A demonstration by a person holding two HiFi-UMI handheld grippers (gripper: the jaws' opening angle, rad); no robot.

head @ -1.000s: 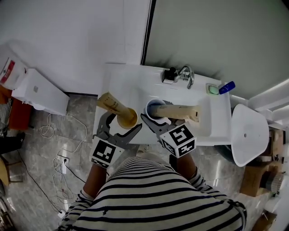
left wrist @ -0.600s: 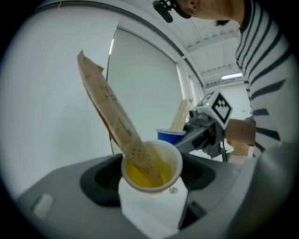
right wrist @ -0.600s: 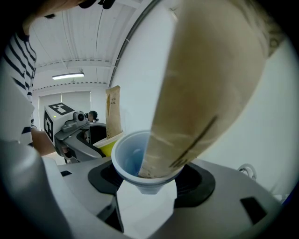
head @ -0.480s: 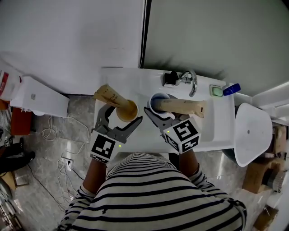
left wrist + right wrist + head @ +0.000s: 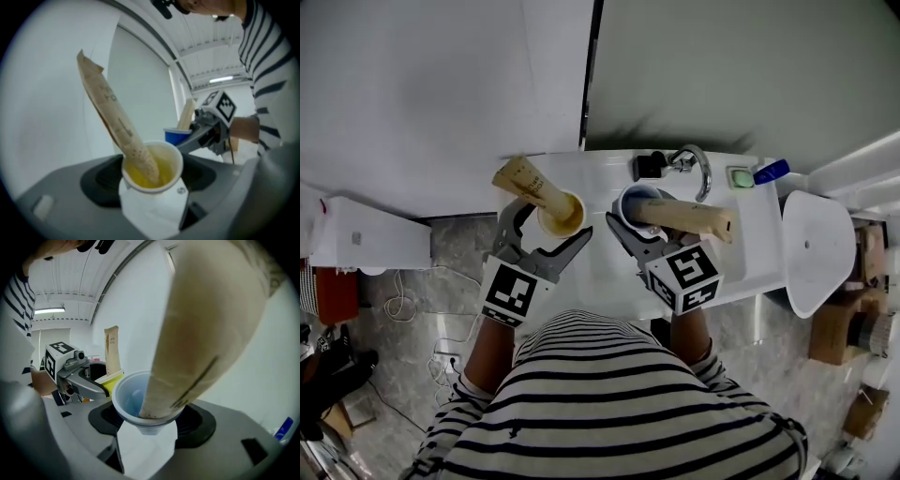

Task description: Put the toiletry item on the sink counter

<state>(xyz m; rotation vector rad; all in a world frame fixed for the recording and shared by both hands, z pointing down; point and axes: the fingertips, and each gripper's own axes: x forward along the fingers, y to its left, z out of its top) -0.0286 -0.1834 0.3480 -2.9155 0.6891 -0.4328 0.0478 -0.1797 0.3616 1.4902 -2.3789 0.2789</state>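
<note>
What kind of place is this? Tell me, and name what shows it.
Probably a bathroom or washroom: a white sink counter against the wall, a chrome tap at its back edge, and what looks like a green soap dish beside the tap. The white fixture on the right may be a toilet.

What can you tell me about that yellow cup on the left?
The yellow cup is small and round, plastic by its look, with a pale rim and yellow inside. It stands upright, clamped between the left gripper's fingers, over the left part of the white sink counter. A tan tube leans out of it, its lower end resting inside.
</note>
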